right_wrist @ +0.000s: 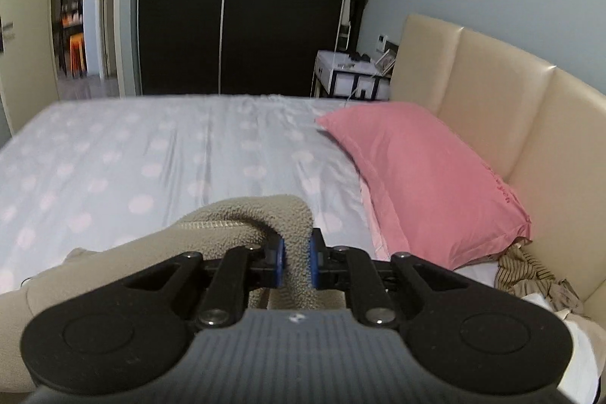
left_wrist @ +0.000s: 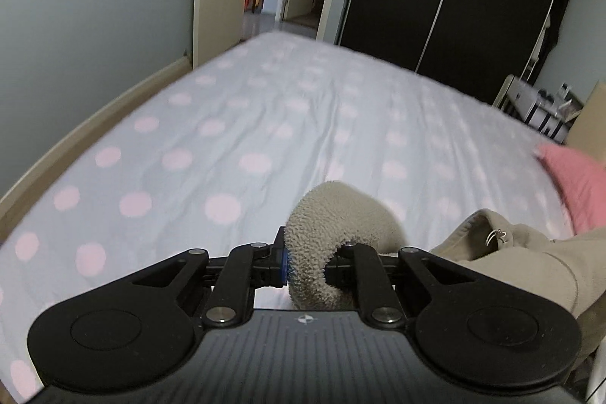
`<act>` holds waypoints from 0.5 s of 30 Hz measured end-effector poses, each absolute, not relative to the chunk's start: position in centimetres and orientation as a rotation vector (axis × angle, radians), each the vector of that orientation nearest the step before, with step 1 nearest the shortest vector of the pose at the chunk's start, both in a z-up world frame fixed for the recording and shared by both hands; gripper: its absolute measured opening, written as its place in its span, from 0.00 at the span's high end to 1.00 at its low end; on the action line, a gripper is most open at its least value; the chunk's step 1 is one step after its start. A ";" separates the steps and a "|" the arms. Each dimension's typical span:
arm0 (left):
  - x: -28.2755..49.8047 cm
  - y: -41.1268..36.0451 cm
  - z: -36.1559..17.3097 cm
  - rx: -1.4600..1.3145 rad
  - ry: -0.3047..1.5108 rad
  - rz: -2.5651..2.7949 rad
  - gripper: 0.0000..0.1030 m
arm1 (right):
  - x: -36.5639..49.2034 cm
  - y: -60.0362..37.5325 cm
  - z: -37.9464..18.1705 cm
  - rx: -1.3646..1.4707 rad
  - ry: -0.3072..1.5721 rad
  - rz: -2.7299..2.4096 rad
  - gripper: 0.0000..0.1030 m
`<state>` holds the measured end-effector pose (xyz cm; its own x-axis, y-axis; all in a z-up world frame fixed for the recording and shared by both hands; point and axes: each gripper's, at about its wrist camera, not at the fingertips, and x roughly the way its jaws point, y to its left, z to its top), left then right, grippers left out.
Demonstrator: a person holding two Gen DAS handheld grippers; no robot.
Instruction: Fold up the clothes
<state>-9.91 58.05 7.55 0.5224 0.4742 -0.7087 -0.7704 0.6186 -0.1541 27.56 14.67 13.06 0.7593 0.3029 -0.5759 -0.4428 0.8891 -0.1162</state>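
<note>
Presently lifting a beige fleece garment (left_wrist: pixel 522 264) off the polka-dot bed sheet (left_wrist: pixel 227 139), pinched at two points.
Plenty of bare sheet from nine to twelve o'clock for laying flat; pink pillow (right_wrist: pixel 424 177) at two o'clock and headboard (right_wrist: pixel 511 108) at three, best avoided; striped clothes (right_wrist: pixel 530 275) heaped at four. Left gripper (left_wrist: pixel 308 262) clamped on a fleece fold, right gripper (right_wrist: pixel 295 262) likewise. Next, probably: spreading apart, then lowering.

No text reads clearly; the pink pillow (right_wrist: pixel 424 177) bears small red lettering (too blurred to read).
</note>
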 end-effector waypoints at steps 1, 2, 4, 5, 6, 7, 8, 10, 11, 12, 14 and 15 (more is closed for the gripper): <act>-9.8 58.2 7.0 -0.496 0.679 0.774 0.87 | 27.6 15.1 12.2 -0.258 0.592 0.415 0.85; -9.6 58.4 6.4 -0.501 0.682 0.765 0.86 | 27.6 15.4 11.4 -0.264 0.602 0.420 0.82; -9.1 58.4 5.8 -0.495 0.690 0.743 0.77 | 27.6 15.9 10.1 -0.287 0.605 0.435 0.73; -8.9 58.3 5.5 -0.482 0.699 0.732 0.74 | 27.4 16.1 9.7 -0.306 0.589 0.433 0.62; -8.6 58.2 5.2 -0.470 0.707 0.722 0.66 | 27.1 16.2 9.4 -0.325 0.572 0.433 0.56; -8.3 57.9 5.0 -0.446 0.717 0.714 0.55 | 26.7 16.3 9.2 -0.343 0.551 0.433 0.48; -8.1 57.4 4.8 -0.418 0.722 0.706 0.50 | 26.3 16.2 9.0 -0.358 0.534 0.438 0.47; -8.3 56.0 4.1 -0.380 0.708 0.665 0.42 | 25.7 15.7 8.6 -0.381 0.527 0.474 0.47; -8.4 55.3 3.8 -0.363 0.701 0.642 0.41 | 25.4 15.4 8.3 -0.391 0.527 0.493 0.47; -8.6 54.6 3.4 -0.345 0.693 0.620 0.38 | 25.0 15.1 8.0 -0.402 0.529 0.515 0.46; -9.3 53.5 2.4 -0.347 0.666 0.583 0.34 | 23.8 14.5 6.9 -0.430 0.541 0.570 0.42; -9.7 53.0 1.9 -0.350 0.661 0.573 0.33 | 23.2 14.0 6.1 -0.446 0.555 0.593 0.42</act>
<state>-9.73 53.01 1.86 0.6448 0.3843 -0.6607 -0.5990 0.7911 -0.1244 23.15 14.04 6.07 0.6930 0.3970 -0.6018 -0.6272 0.7437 -0.2316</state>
